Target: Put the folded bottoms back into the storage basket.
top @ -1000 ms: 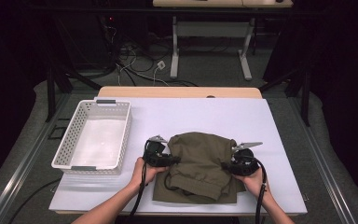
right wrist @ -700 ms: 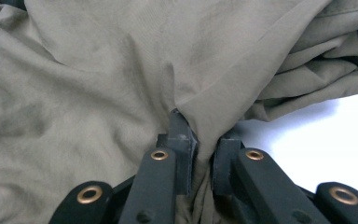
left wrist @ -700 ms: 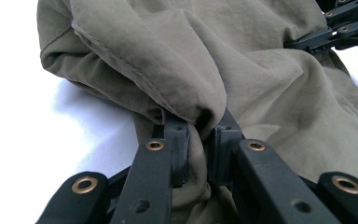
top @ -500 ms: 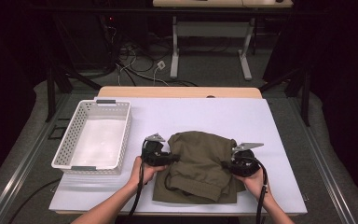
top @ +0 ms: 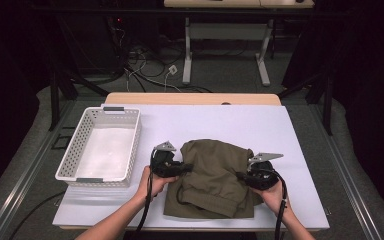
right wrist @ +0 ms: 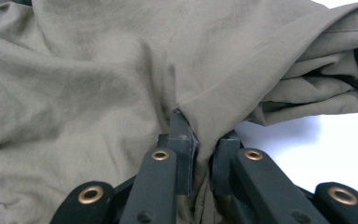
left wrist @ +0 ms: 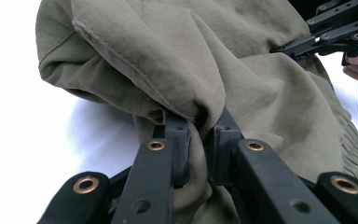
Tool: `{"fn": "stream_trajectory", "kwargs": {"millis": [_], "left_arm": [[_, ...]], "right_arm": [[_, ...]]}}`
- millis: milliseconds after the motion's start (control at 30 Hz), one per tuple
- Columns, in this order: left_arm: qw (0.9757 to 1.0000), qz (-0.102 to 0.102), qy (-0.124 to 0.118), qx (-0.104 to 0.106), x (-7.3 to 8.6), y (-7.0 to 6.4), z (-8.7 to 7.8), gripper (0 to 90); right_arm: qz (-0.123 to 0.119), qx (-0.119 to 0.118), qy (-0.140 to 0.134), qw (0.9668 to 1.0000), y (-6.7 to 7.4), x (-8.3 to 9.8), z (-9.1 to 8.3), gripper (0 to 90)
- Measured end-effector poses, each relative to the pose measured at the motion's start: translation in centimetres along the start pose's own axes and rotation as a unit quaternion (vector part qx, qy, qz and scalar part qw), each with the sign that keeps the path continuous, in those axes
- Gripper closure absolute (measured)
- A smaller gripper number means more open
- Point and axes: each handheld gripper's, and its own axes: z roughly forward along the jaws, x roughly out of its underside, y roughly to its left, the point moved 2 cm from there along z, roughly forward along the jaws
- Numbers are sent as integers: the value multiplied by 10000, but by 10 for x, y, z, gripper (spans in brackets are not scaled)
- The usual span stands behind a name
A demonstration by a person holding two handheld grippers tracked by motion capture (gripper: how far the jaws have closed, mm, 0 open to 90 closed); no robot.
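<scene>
A: Item one, the olive garment (top: 214, 176). Where is it?

B: On the white table cover (top: 220, 120), in the near half, right of centre. It lies folded in layers. Its near hem sits just short of the cover's front edge, and an elastic, gathered band shows along that near side.

A: Item two, the left gripper (top: 185, 168).

B: At the garment's left edge, held in the person's left hand (top: 152, 181). In the left gripper view its jaws stand narrow, with a bunched fold of the garment (left wrist: 182, 70) pinched between the pads.

A: Item three, the right gripper (top: 241, 176).

B: At the garment's right edge, in the right hand (top: 275, 192). In the right gripper view the jaws are likewise nearly together, clamped on a ridge of the cloth (right wrist: 121, 84). The two grips face each other across the garment.

A: Item four, the container?

B: A white perforated basket (top: 68, 161) on the cover's left side, just beside the left hand but apart from the garment.

A: Open room?

B: Bare cover beyond the garment up to the far edge, where a strip of wooden tabletop (top: 192, 98) shows. A band of cover lies bare to the right of the right gripper, out to the right edge. At the front, very little margin.
</scene>
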Motion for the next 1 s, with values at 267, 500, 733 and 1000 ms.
{"fn": "stream_trajectory", "kwargs": {"millis": [267, 500, 733, 1000], "left_arm": [[9999, 96, -83, -13, -3, -5, -7, 812], [9998, 151, -109, -7, -6, -10, -11, 816], [9996, 215, -175, -10, -10, -11, -20, 817], [9995, 186, -247, -41, -11, -9, -34, 819]], "right_arm": [[-61, -57, -136, 9999, 4, -4, -2, 825], [-72, -96, -237, 9996, 6, -8, -6, 827], [-129, -85, -272, 9995, 10, -14, -5, 828], [-209, -122, -349, 9991, 16, -24, -4, 828]]}}
